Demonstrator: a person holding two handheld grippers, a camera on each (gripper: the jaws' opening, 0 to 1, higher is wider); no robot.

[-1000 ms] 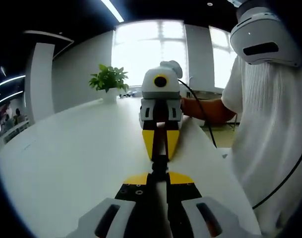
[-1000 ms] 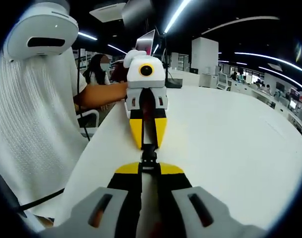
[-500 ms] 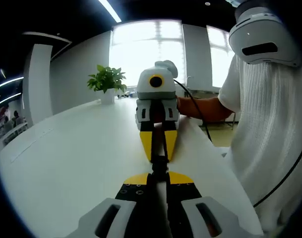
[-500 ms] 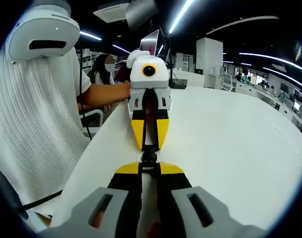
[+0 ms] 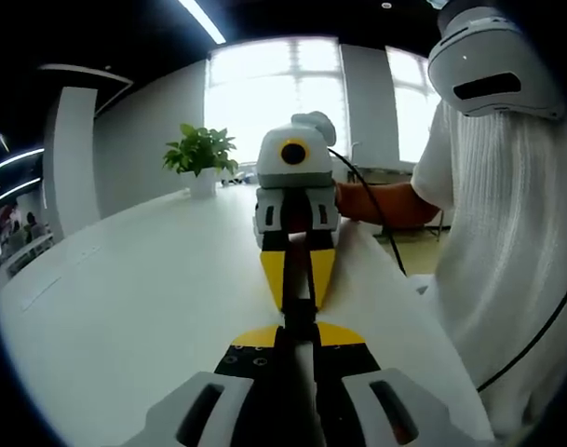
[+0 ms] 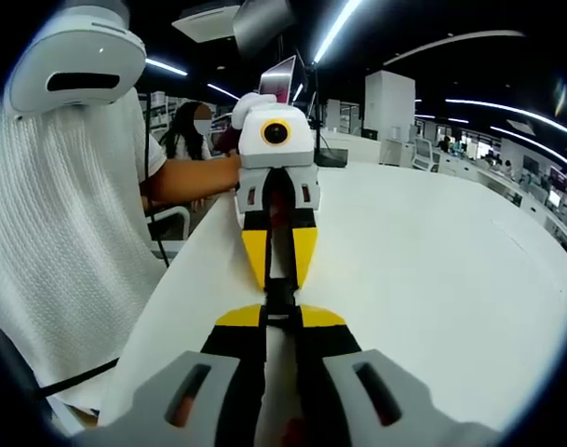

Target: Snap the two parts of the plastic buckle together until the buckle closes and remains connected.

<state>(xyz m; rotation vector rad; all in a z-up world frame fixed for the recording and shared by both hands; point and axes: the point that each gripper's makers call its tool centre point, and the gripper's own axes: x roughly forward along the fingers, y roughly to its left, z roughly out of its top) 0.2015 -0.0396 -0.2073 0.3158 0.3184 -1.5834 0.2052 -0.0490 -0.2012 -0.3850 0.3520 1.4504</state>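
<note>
The black plastic buckle [image 5: 300, 313] spans the short gap between the two grippers, held above the white table. My left gripper [image 5: 298, 335] is shut on its near end, yellow tips pressed together. Facing it nose to nose, my right gripper [image 5: 299, 298] is shut on the far end. In the right gripper view the same buckle [image 6: 279, 296] runs from my right gripper [image 6: 279, 318] to the left gripper [image 6: 279, 283]. The black piece looks continuous between the tips. I cannot tell whether the two halves are latched.
The white table [image 5: 125, 298] stretches left, with a potted plant [image 5: 201, 154] at its far end. A person in a white shirt [image 5: 516, 242] stands at the table's edge holding both grippers. A laptop [image 6: 281, 76] and a seated person [image 6: 185, 130] are further back.
The two grippers have drawn very slightly closer, the facing one looking a little larger. Both stay shut on the buckle.
</note>
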